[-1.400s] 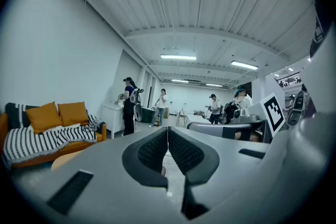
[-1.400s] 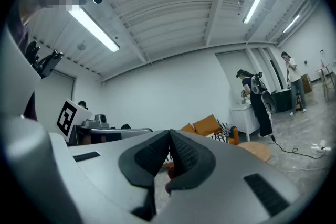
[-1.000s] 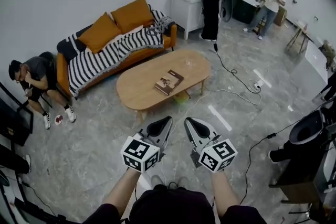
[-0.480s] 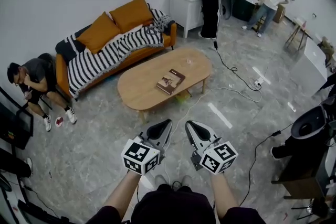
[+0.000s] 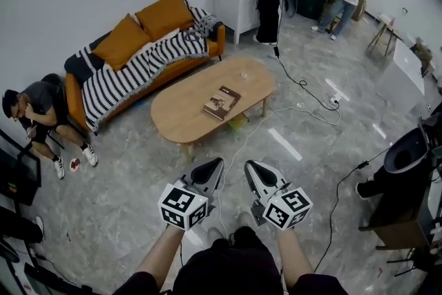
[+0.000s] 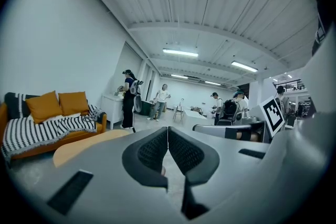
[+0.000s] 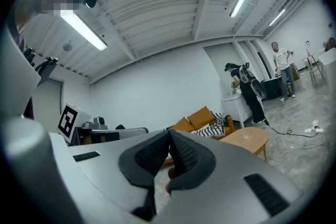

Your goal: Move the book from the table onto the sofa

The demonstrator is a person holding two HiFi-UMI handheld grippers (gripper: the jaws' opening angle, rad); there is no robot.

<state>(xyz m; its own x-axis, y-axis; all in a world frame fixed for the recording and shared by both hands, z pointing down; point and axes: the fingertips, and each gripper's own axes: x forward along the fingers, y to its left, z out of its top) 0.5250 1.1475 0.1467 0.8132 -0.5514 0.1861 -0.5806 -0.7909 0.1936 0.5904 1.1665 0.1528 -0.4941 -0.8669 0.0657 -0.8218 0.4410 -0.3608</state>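
Note:
A brown book (image 5: 222,102) lies flat near the middle of the oval wooden table (image 5: 186,114). Behind the table stands the orange sofa (image 5: 141,59) with a striped blanket and orange cushions, also visible as the sofa (image 6: 50,123) and the sofa (image 7: 202,122). My left gripper (image 5: 217,163) and right gripper (image 5: 248,165) are held side by side over the floor, well short of the table's near edge. Both are shut with nothing between their jaws. In the left gripper view my left gripper (image 6: 167,130) points level across the room.
A person sits on the floor left of the sofa (image 5: 38,110). A person stands by a white cabinet (image 5: 235,3) at the back, another further right. Cables (image 5: 304,97) run over the grey floor right of the table. A dark stand (image 5: 407,183) is at the right edge.
The table and sofa have shifted slightly left and up in the head view. Both grippers stay side by side, shut.

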